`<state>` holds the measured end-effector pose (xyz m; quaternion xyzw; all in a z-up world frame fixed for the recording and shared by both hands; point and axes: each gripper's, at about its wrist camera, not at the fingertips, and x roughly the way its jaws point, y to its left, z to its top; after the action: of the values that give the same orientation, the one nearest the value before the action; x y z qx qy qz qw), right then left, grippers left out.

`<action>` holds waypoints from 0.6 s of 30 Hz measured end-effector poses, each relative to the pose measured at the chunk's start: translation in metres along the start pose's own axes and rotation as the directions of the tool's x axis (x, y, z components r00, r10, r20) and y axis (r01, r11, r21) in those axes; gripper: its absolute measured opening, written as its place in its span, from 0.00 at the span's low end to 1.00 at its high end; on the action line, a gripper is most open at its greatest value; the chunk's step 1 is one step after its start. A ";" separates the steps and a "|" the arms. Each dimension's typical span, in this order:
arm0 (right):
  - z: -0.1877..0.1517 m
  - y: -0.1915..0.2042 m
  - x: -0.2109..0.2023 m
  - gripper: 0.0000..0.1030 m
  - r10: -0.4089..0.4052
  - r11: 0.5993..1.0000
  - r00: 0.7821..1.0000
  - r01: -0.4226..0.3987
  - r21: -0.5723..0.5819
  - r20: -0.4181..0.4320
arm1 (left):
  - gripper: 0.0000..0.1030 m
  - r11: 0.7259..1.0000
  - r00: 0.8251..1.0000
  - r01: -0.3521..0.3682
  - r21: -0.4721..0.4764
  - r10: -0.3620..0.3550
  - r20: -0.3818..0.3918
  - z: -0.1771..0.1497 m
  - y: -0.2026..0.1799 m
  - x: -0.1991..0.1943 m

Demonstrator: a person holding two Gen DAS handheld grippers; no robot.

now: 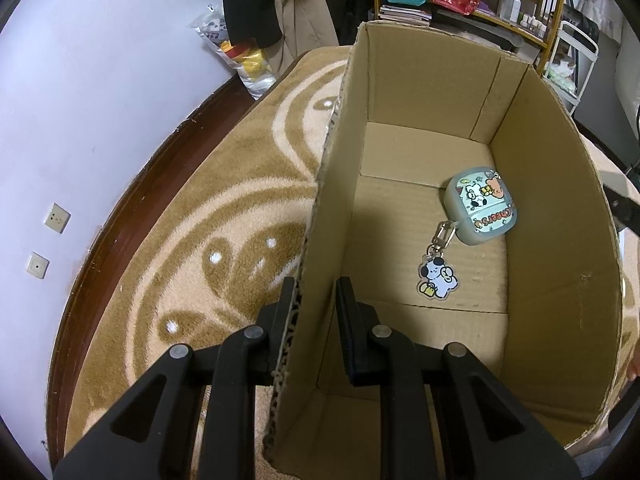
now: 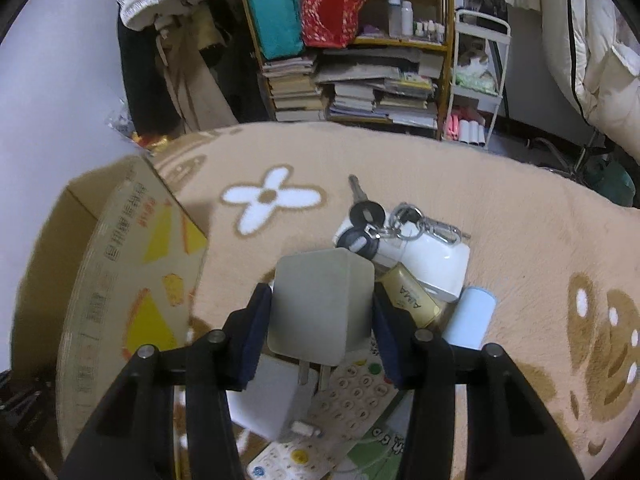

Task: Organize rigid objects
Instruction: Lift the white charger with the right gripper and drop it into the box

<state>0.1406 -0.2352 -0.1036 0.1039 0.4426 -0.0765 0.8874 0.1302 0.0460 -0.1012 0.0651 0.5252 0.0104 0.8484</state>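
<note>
An open cardboard box (image 1: 416, 92) stands on the carpet. Inside it lies a pale green earbud case (image 1: 482, 204) with a cartoon dog charm (image 1: 436, 278). My left gripper (image 1: 316, 300) straddles the box's left wall and is shut on it, one finger outside and one inside. My right gripper (image 2: 320, 298) is shut on a grey cube charger (image 2: 320, 304), prongs pointing down, held above a pile of items. The box (image 2: 132, 272) sits to its left. The pile holds keys (image 2: 362, 220), a white case (image 2: 424, 256), a gold tin (image 2: 412, 296) and a light blue cylinder (image 2: 470, 316).
Under the held charger lie a white adapter (image 2: 264, 400) and a remote with round buttons (image 2: 352, 396). A beige patterned carpet (image 2: 500, 208) covers the floor. A shelf of books and bags (image 2: 360, 80) stands at the back. A wall with sockets (image 1: 56, 218) is to the left.
</note>
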 end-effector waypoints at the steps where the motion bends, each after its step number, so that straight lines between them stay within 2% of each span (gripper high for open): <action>1: 0.001 0.002 -0.005 0.50 0.008 1.000 1.000 -0.008 -0.002 0.009 | 0.18 1.000 1.000 0.000 0.000 0.000 0.000 0.000 0.000 0.000; 11: 0.008 0.039 -0.043 0.50 0.098 0.993 0.992 -0.092 -0.070 0.082 | 0.18 1.000 1.000 0.003 -0.004 -0.003 0.002 0.000 0.000 -0.001; 18: 0.014 0.074 -0.069 0.50 0.185 0.976 0.974 -0.167 -0.137 0.129 | 0.18 1.000 1.000 0.004 -0.010 -0.004 -0.004 0.001 0.002 -0.001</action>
<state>0.1269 -0.1641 -0.0318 0.0813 0.3719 0.0233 0.9244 0.1306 0.0476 -0.1000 0.0598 0.5270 0.0113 0.8477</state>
